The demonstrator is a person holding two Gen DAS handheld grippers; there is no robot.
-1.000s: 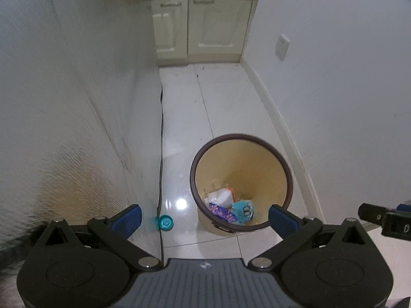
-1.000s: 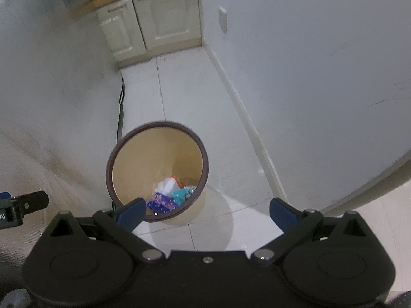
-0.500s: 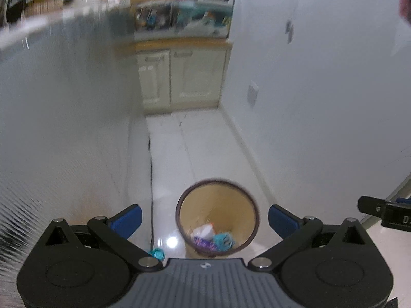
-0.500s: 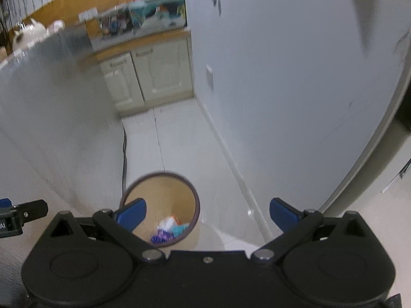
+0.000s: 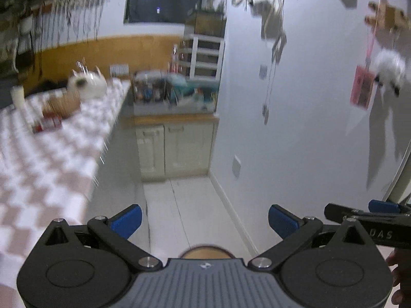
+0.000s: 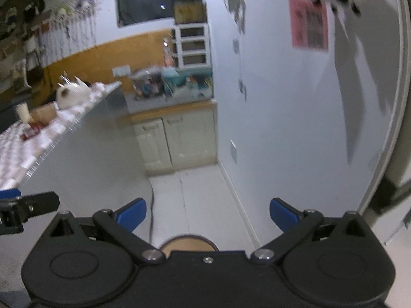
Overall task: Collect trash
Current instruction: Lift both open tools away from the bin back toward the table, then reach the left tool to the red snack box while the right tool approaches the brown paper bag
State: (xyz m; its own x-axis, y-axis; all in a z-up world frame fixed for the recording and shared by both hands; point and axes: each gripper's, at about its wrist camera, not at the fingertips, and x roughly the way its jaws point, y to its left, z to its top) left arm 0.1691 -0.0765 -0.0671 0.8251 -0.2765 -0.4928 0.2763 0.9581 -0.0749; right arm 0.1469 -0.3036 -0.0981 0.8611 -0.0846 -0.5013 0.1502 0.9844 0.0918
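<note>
Only the top rim of the brown waste bin (image 5: pixel 205 252) shows on the floor, just past my left gripper's body; the same waste bin (image 6: pixel 188 242) peeks out in the right wrist view. Its contents are hidden. My left gripper (image 5: pixel 205 221) is open and holds nothing. My right gripper (image 6: pixel 207 214) is likewise open and holds nothing. Both are raised well above the bin and face down the narrow passage. The right gripper's finger (image 5: pixel 364 214) shows at the left view's right edge.
A table with a checked cloth (image 5: pixel 51 159) carrying a teapot and boxes stands on the left. A white wall (image 5: pixel 295 128) with a socket runs along the right. Cream cabinets (image 5: pixel 177 148) with clutter on top close the far end. White floor tiles (image 5: pixel 190 205) lie between.
Both grippers have risen and tilted up, away from the bin. The bin has slid from mid-frame to the bottom edge, and the table top and far wall came into view.
</note>
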